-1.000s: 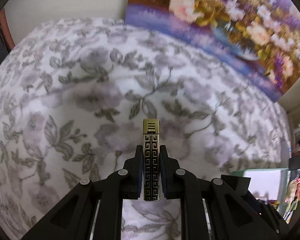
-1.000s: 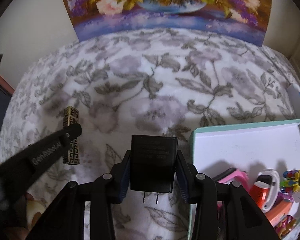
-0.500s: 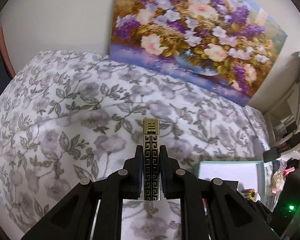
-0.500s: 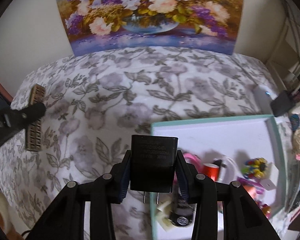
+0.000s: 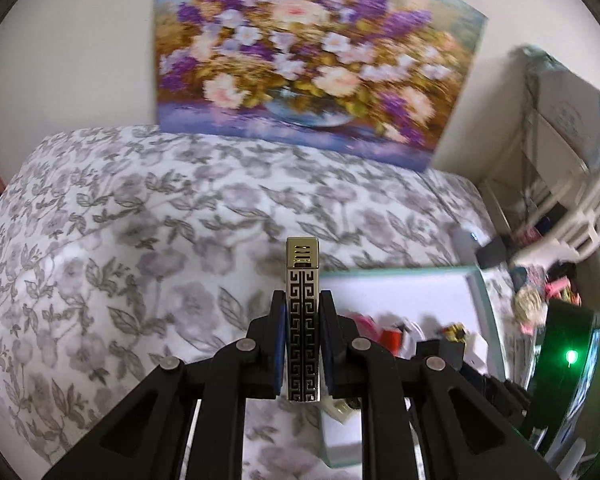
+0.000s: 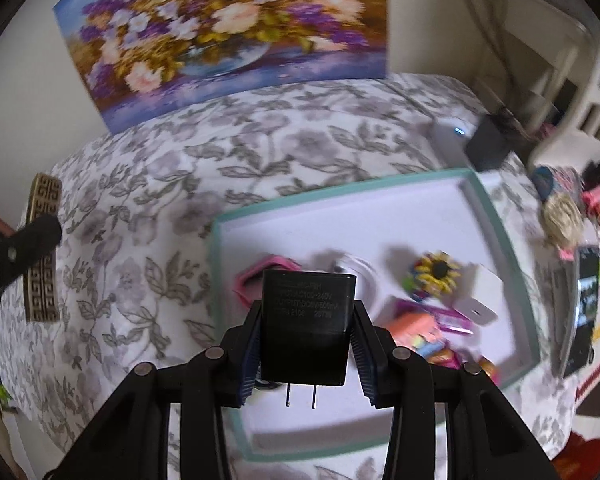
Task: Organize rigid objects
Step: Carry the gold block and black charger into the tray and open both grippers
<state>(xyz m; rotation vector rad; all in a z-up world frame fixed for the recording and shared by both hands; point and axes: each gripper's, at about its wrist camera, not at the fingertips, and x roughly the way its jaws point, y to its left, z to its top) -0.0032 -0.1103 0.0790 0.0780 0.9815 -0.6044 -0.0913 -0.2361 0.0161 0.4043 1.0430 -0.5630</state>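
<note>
Lighter (image 5: 302, 320), patterned metal, sits clamped upright in the left hand-held gripper (image 5: 302, 344) at lower centre, likely hard, slick and best pinched by its flat sides, while the right hand-held gripper (image 6: 307, 344) clamps a light, rigid black charger (image 6: 306, 328) over the teal-rimmed tray (image 6: 340, 194)

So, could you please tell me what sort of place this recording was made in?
Most likely a bedroom at home: a bed under a grey floral bedspread, a flower painting leaning against the wall behind it, and cluttered white shelving beside the bed.
</note>
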